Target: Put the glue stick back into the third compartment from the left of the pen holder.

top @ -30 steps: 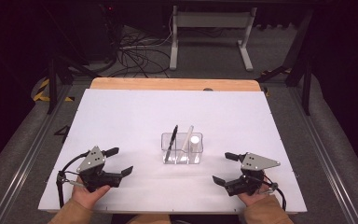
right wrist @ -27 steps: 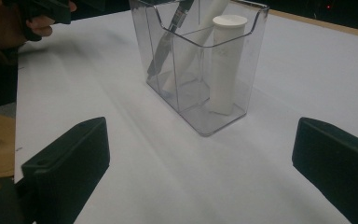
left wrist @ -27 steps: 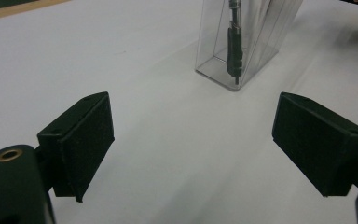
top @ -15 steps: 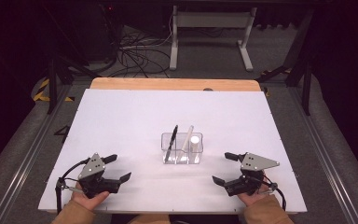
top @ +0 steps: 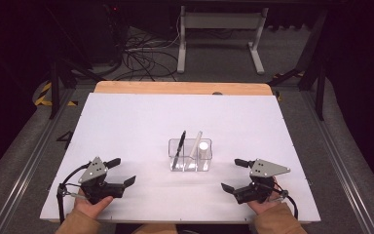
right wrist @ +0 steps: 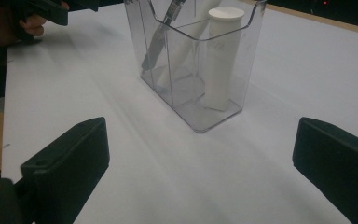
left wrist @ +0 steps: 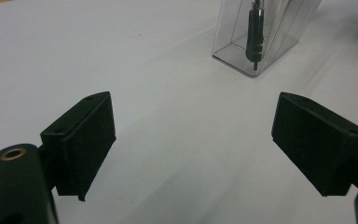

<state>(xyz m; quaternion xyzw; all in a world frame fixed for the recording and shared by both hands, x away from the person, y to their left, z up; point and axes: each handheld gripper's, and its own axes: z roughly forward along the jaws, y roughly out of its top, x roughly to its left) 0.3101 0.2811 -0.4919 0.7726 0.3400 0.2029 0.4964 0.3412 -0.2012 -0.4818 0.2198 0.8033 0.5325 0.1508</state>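
Holder (top: 190, 155) stands mid-table, pen (top: 178, 148) and white tube (top: 203, 150) inside. Left gripper (top: 122, 171) and right gripper (top: 231, 175) are parked either side of holder, jaws wide, nothing held. Approach phase judged; a reach inward is needed next.

Left gripper (top: 121, 171) now sits closer to the table's near edge than 1.0 s ago, shifted toward 6 o'clock and slightly toward 9 o'clock, farther from the clear pen holder (top: 190, 155). Its jaws are spread wide, as before.
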